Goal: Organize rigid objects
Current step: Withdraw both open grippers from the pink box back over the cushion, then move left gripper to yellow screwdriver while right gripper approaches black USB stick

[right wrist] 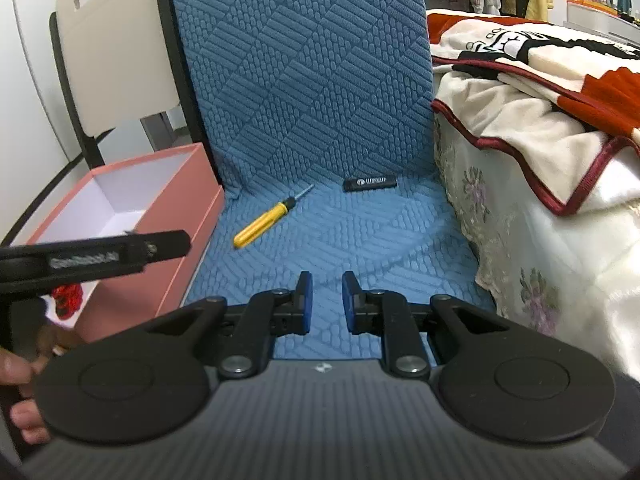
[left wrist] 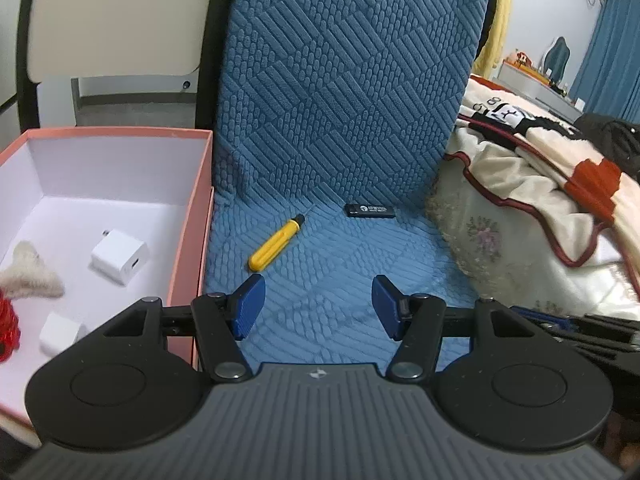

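Yellow-handled screwdriver [left wrist: 276, 244] and black USB stick [left wrist: 371, 211] lie apart on the blue chair seat [left wrist: 328, 280], beside the pink box [left wrist: 192, 240]. Both look light and stiff (handle probably slick); grasp mid-handle. Left tool [left wrist: 318, 306] gapes wide, right tool [right wrist: 327, 302] slightly parted, both empty.

red item [left wrist: 7, 326] cut by left edge, black stick's label [right wrist: 370, 181] unreadable

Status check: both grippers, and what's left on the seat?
Left gripper open, right gripper open, both empty. Yellow-handled screwdriver and black USB stick on blue seat. Nothing blocking.
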A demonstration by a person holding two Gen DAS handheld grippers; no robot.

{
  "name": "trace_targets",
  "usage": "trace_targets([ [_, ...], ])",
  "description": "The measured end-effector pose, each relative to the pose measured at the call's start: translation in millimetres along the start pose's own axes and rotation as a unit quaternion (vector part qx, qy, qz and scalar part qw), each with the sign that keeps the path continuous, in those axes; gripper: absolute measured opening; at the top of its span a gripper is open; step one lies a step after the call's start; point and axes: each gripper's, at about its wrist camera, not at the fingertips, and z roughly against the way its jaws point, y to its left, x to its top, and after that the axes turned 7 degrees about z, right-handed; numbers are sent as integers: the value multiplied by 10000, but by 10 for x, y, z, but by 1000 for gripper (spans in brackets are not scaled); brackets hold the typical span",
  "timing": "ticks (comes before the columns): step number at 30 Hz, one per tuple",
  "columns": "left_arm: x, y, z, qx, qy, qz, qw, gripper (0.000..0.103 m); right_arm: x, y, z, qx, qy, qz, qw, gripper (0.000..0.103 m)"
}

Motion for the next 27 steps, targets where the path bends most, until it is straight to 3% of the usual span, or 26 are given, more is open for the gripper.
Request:
trace_targets([
  [6,109,-4,-491,336,103,-409,9985,64,89,-87,-223,97,26,-186,9998,20],
  [10,199,62,-808,236,317,-155,9991,64,184,-189,-362,213,-47,-321,9992,22],
  [14,267,9,-1047,321,405,-309,9982,66,292,-301,-485,282,-136,-397,9987,23],
  [19,406,-19,-1302,231,514,-268,9980,66,418,-429,-732,247,-102,-401,9988,31],
  [22,452,-51,-1485,371,540,-425,9969,66,509,-511,-943,305,15,-366,9989,36],
  [27,509,-38,-1751,415,748,-401,9955,65,683,-567,-1331,297,269,-121,9991,39],
])
